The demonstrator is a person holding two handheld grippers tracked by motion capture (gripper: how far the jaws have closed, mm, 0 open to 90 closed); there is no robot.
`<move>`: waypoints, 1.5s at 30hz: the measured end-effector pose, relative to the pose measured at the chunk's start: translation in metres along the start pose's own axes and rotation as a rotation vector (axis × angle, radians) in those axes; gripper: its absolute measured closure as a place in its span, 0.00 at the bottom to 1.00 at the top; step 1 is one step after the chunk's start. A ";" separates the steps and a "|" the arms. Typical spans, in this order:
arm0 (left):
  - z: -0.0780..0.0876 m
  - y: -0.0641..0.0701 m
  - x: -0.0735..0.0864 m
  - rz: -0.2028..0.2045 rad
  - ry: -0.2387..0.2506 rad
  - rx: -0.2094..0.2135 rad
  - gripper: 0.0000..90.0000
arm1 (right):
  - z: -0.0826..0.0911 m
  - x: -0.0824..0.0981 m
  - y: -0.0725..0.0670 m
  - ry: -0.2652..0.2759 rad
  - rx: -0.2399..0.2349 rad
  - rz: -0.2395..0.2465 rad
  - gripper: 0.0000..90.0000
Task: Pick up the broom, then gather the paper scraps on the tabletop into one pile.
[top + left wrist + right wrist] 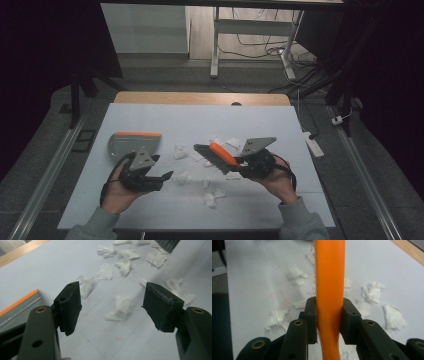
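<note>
Table [150,200]: covered with a pale sheet, wooden edge at the far side.

Dustpan [134,142]: grey with an orange rim, lying on the sheet toward the left, just beyond the left gripper and apart from it.

Left hand [117,192]: comes in from the bottom edge, palm under the gripper body, forearm angled inward. Left gripper [167,176] points level toward the table's middle. In the left gripper view its jaws stand wide apart with nothing between them; paper scraps lie on the sheet beyond.

Right hand [280,177]: enters at the lower right, wrist cocked inward. Right gripper [329,317] is clamped on the orange handle of the brush [216,154]. The brush slants leftward from the jaws, dark bristle head over the middle of the sheet.

Paper scraps [182,177]: crumpled white bits, scattered across the middle between the two grippers, several near the bristles.
</note>
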State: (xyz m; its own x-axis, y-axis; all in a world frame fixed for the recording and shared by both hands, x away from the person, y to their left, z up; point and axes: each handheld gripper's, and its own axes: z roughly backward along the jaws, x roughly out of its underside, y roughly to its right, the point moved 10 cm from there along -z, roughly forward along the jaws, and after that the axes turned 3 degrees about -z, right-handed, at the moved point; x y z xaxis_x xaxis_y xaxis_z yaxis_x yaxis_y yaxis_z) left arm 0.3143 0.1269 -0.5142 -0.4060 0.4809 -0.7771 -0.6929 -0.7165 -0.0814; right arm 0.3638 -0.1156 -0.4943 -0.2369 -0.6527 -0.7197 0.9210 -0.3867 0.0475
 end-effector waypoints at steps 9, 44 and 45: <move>0.012 -0.019 0.035 0.076 -0.001 -0.069 0.36 | 0.006 0.004 0.012 0.029 0.036 -0.055 0.78; 0.008 -0.046 0.065 0.138 -0.040 -0.121 0.32 | 0.033 0.035 0.073 -0.037 0.265 -0.235 0.78; 0.007 -0.046 0.065 0.136 -0.041 -0.119 0.32 | 0.033 0.037 0.074 -0.048 0.271 -0.243 0.78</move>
State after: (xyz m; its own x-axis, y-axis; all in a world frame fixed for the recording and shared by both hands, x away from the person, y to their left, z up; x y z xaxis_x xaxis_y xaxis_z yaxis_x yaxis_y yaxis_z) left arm 0.3153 0.1948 -0.5565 -0.5167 0.3937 -0.7602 -0.5555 -0.8299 -0.0522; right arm 0.4132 -0.1902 -0.4943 -0.4586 -0.5480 -0.6996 0.7225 -0.6882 0.0655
